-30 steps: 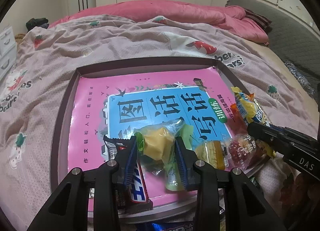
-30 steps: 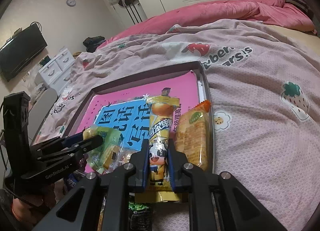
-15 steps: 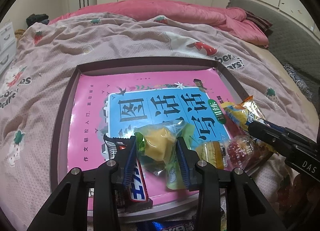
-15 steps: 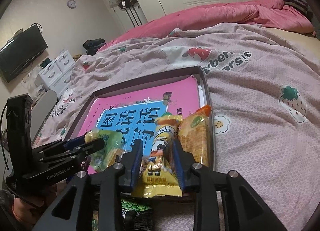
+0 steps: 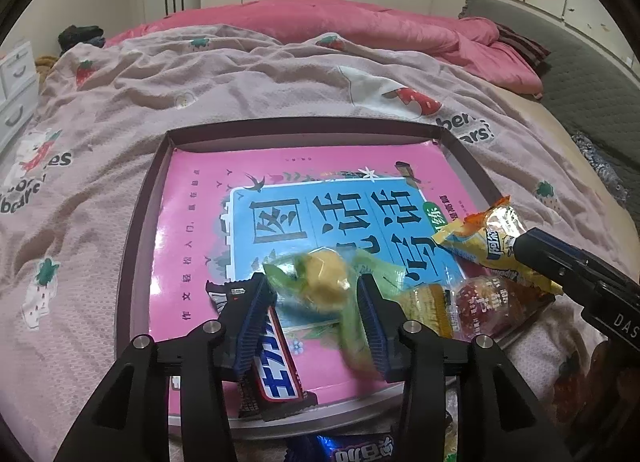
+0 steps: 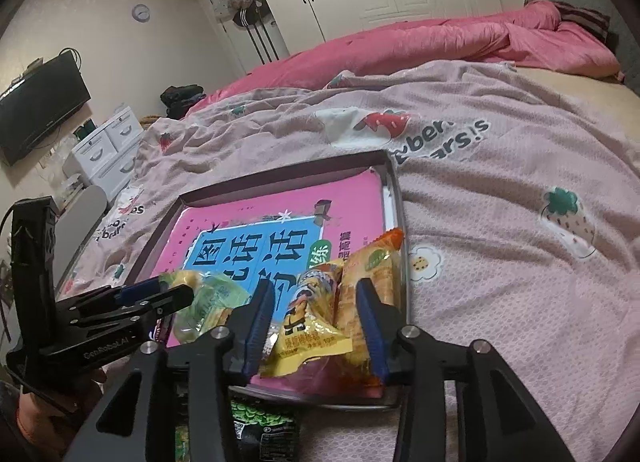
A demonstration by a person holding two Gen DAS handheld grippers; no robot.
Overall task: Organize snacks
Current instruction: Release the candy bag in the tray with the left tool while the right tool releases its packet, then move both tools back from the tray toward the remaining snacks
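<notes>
Resting on a strawberry-print bedspread (image 5: 280, 94), the tray (image 5: 138, 222) sits under both hand-held grippers, jaws opening.

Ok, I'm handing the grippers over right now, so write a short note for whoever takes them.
Left gripper: jaws opening, green-wrapped snack between them, over the tray.
Right gripper: jaws opening, yellow packet lying loose between them, on the tray.
Done: chocolate bar, orange packet, red sweet and small yellow snack are on the tray.
Left: blue packet and green packet still lie on the bedspread.
</notes>
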